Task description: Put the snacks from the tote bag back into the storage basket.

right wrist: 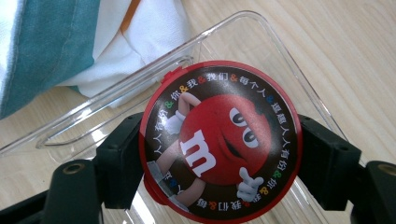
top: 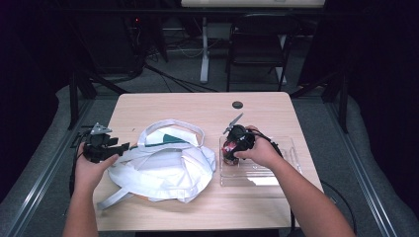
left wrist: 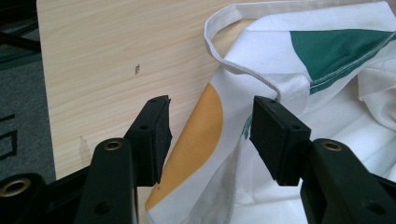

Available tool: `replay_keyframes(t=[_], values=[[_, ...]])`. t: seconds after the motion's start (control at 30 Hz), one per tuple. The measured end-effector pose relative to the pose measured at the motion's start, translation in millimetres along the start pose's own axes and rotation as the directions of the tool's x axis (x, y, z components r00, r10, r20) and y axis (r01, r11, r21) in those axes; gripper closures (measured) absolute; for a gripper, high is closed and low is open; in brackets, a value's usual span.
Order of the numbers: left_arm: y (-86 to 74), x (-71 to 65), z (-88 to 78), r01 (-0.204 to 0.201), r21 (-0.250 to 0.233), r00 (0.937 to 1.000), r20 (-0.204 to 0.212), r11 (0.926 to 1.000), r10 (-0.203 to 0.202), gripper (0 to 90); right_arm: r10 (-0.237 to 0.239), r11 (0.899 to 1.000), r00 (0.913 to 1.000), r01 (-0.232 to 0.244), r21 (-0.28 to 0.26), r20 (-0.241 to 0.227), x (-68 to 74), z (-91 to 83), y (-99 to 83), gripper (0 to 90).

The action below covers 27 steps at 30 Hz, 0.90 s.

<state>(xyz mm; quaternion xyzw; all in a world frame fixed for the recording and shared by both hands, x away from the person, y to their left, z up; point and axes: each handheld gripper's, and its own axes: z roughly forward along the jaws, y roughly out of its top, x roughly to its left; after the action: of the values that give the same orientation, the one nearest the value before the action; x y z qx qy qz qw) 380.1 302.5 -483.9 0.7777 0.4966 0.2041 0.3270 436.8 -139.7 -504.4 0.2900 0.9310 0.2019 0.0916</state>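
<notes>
A white cloth tote bag point(top: 165, 170) with green and orange patches lies crumpled on the wooden table point(top: 197, 106). My left gripper point(top: 124, 146) is at the bag's left edge, pointing toward a strap. In the left gripper view the left gripper point(left wrist: 210, 119) is open, with the bag point(left wrist: 327, 121) lying behind and under the jaws. A round red candy container point(right wrist: 219, 149) with a cartoon lid sits between the pads of my right gripper point(right wrist: 219, 163), which is shut on its sides. The right gripper point(top: 230, 148) holds it just above the left end of a clear plastic tray point(top: 276, 170).
The tray's rim point(right wrist: 261, 32) lies close to the bag's right edge. A dark round grommet point(top: 237, 104) sits near the table's far edge. A black chair point(top: 259, 44) and cables are on the floor beyond the table.
</notes>
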Motion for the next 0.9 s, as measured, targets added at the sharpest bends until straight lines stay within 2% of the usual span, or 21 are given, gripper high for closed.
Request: replay_keyframes(t=[0.17, 0.33, 0.53, 0.87, 0.9], values=[[-0.1, 0.7, -1.1, -0.001, -0.006, 1.0000, -0.002, 1.0000, 0.001, 47.7, -0.003, 1.000, 1.0000, 0.003, 0.013, 0.000, 0.4, 2.7, 0.8, 25.2], [0.0, 0.7, -1.6, -0.002, -0.008, 1.0000, -0.002, 1.0000, 0.002, 47.7, 0.013, 1.000, 0.9997, -0.013, 0.006, -0.020, -2.0, 2.1, 1.4, 25.2], [0.2, 0.5, -2.3, -0.001, -0.008, 1.0000, -0.004, 1.0000, 0.001, 47.7, 0.021, 1.000, 0.9996, -0.021, -0.010, -0.020, -1.8, -0.3, 1.6, 25.1], [0.1, 0.3, -1.7, 0.001, -0.008, 1.0000, -0.002, 1.0000, -0.001, 47.6, 0.016, 1.000, 0.9997, -0.016, -0.003, -0.020, -1.4, -2.2, 1.0, 23.3], [0.1, 0.4, -1.9, 0.002, -0.009, 1.0000, -0.002, 1.0000, -0.002, 47.7, 0.031, 0.999, 0.9993, -0.031, -0.018, -0.021, -0.4, -1.4, 0.4, 23.1]])
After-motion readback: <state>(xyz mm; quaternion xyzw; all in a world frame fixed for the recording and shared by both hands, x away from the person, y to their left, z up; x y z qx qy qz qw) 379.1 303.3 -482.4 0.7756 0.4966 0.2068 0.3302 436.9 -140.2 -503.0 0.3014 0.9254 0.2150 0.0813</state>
